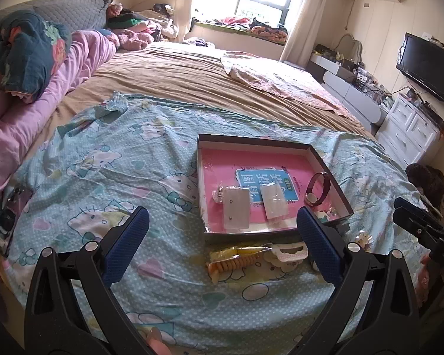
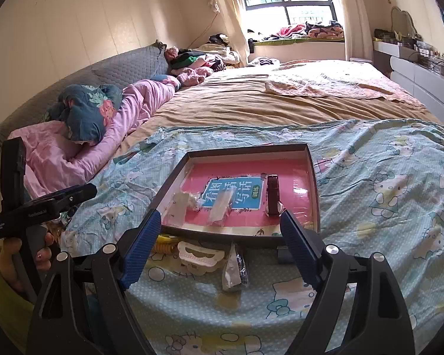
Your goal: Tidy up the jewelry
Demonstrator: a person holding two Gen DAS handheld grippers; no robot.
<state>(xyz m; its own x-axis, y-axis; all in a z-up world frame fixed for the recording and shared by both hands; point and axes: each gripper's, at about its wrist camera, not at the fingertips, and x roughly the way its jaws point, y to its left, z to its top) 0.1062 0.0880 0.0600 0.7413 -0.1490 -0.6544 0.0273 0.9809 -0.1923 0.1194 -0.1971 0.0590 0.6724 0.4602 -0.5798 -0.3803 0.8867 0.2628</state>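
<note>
A shallow dark box point(image 1: 331, 177) point(image 2: 315, 183) with a pink book in its bottom lies on the Hello Kitty sheet. In it are two small clear bags point(image 1: 236, 208) point(image 1: 273, 201) and a dark red watch point(image 1: 318, 188) point(image 2: 273, 195). In front of the box lie a yellow spiral hair tie point(image 1: 231, 263) point(image 2: 162, 247), a white hair claw point(image 1: 287, 253) point(image 2: 199, 256) and a clear bag with a dark item point(image 2: 235, 266). My left gripper point(image 1: 222, 230) is open and empty above the hair tie. My right gripper point(image 2: 219, 233) is open and empty above the claw.
A phone point(image 1: 10, 213) lies at the sheet's left edge. Pink and floral bedding point(image 1: 29, 68) is piled to the left. A white dresser point(image 1: 408, 130) and a TV point(image 1: 429, 65) stand at the right. The other hand-held gripper shows at each view's side point(image 1: 423, 224) point(image 2: 41, 207).
</note>
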